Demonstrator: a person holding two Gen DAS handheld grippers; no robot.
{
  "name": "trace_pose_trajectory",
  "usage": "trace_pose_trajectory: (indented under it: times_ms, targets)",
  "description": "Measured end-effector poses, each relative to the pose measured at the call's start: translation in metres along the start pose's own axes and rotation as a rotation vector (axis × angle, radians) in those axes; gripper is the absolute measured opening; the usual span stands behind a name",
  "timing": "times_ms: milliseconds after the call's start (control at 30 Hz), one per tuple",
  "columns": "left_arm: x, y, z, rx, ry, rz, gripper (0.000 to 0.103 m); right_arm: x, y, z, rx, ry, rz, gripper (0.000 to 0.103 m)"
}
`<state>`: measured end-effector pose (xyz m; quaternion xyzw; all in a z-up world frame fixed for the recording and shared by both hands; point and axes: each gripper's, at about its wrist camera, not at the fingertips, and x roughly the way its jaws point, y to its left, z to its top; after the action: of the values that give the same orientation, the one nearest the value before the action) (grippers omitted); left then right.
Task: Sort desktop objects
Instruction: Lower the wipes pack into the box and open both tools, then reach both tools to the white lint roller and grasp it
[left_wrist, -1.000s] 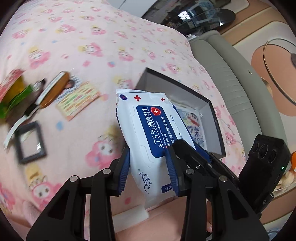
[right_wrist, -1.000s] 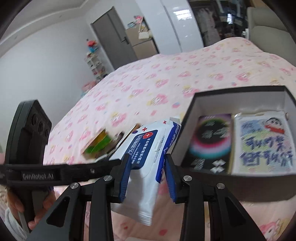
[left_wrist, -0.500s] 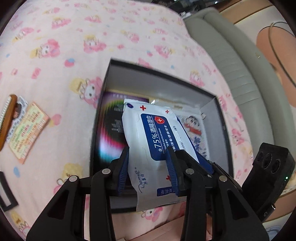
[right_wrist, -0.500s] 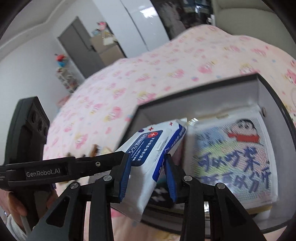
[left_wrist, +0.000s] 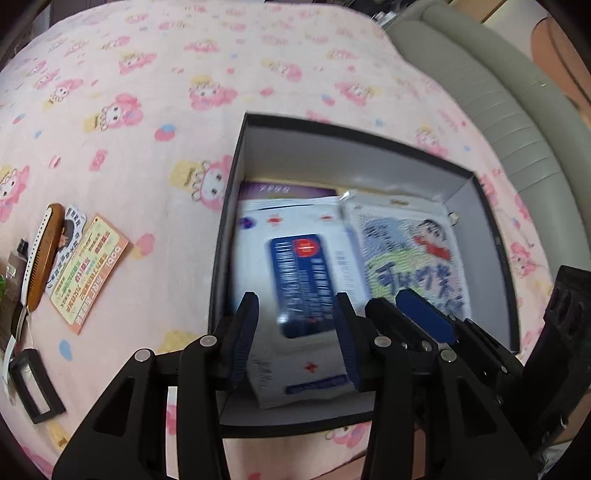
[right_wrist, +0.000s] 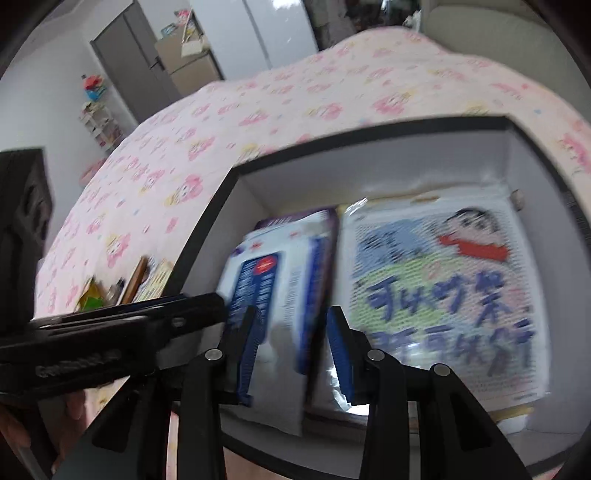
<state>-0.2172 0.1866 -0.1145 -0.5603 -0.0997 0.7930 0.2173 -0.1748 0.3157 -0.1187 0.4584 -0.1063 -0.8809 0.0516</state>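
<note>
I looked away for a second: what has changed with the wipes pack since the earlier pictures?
The wipes pack has been carried from over the bedspread into the black box, onto the purple item beside the cartoon packet. The left hand-held gripper is opening, letting it go; the right hand-held gripper looks loose around it too. Box and comb stayed put.

A bed (left_wrist: 147, 92) under a pink cartoon-print sheet carries an open black box (left_wrist: 354, 142), a wooden comb (left_wrist: 46, 258), an orange card (left_wrist: 90, 271) and a small black frame (left_wrist: 35, 386).
</note>
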Motion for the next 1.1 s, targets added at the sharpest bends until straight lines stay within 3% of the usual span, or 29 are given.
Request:
trace_pose_trajectory:
  times_ms: [67, 233, 333, 500, 633, 833, 1100]
  targets:
    - [-0.002, -0.001, -0.003, 0.01, 0.002, -0.01, 0.041, -0.003, 0.0, 0.0, -0.01, -0.012, -0.018, 0.034]
    - [0.009, 0.004, -0.007, 0.007, 0.043, 0.028, 0.04, 0.013, 0.007, -0.006, -0.048, 0.072, 0.0, 0.034]
    - [0.009, 0.006, -0.008, 0.009, 0.033, 0.03, 0.037, 0.014, 0.015, -0.007, -0.077, 0.083, 0.04, 0.034]
    - [0.006, 0.007, -0.012, 0.018, 0.016, 0.02, 0.037, 0.017, 0.027, -0.014, -0.156, 0.08, -0.017, 0.033]
    - [-0.005, 0.01, -0.019, 0.01, -0.022, -0.016, 0.037, 0.005, 0.025, -0.014, -0.139, 0.036, -0.033, 0.034]
    - [-0.043, 0.027, -0.047, -0.069, -0.119, -0.163, 0.037, -0.032, 0.045, -0.021, -0.199, -0.09, -0.039, 0.034]
    - [-0.095, 0.046, -0.1, -0.081, -0.147, -0.143, 0.037, -0.064, 0.081, -0.055, -0.225, -0.113, 0.053, 0.034]
